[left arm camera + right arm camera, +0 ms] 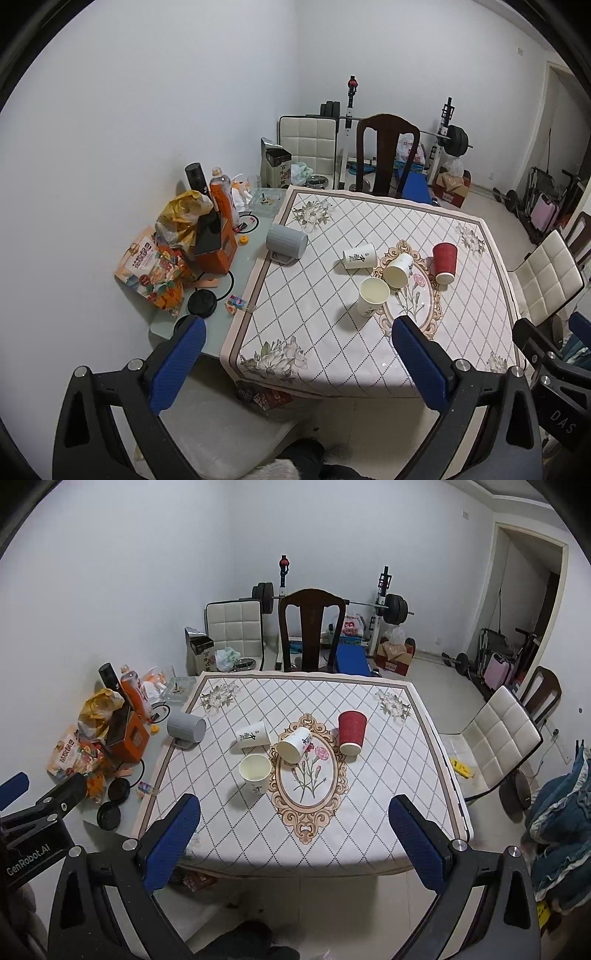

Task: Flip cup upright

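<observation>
Several paper cups are on the patterned tablecloth (332,350) (369,812). One white cup (372,295) (255,772) stands upright, mouth up. A white cup with black characters (359,255) (253,734) lies on its side. Another white cup (398,270) (295,744) lies tilted on its side at the floral medallion. A red ribbed cup (445,263) (351,732) stands upright. My left gripper (299,350) is open and empty, held back from the table's near edge. My right gripper (295,827) is open and empty, also short of the cups.
A grey cylinder (286,240) (186,726) lies at the cloth's left edge. Snack bags, an orange box (216,243), bottles and black discs crowd the left side of the table. A dark wooden chair (312,627) stands behind, a white chair (495,738) at right. Gym gear lines the wall.
</observation>
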A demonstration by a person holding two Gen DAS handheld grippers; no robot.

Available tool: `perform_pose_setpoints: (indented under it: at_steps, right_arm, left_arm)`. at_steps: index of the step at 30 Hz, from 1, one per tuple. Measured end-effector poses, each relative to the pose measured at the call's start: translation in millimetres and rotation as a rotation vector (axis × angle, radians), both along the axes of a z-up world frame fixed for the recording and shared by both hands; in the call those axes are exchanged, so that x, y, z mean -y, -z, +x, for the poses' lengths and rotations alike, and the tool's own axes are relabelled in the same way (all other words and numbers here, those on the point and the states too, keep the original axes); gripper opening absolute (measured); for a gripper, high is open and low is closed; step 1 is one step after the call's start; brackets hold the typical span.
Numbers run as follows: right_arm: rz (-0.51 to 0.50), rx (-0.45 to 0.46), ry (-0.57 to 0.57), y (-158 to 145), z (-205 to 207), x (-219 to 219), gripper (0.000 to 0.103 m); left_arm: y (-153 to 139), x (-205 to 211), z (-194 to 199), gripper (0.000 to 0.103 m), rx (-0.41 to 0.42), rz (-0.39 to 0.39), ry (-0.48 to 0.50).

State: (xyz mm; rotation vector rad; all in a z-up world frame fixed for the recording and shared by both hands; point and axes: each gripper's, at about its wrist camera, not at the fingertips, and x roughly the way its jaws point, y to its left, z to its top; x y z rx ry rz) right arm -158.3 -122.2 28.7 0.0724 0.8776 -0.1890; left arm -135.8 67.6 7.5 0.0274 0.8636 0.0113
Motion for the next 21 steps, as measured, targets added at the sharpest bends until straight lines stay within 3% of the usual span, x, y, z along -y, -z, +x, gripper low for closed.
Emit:
perform_pose_setpoints:
  at_steps: [11, 21]
  right_arm:
    - [0.027, -0.091, -0.012, 14, 1, 6, 0.103]
    - [0.028, -0.111, -0.03, 21, 4, 4, 0.103]
  left_arm:
    - [15, 4, -3, 0.103, -0.075, 0.032, -0.012]
    - [21, 5, -4, 0.103, -0.098, 0.035, -0.022]
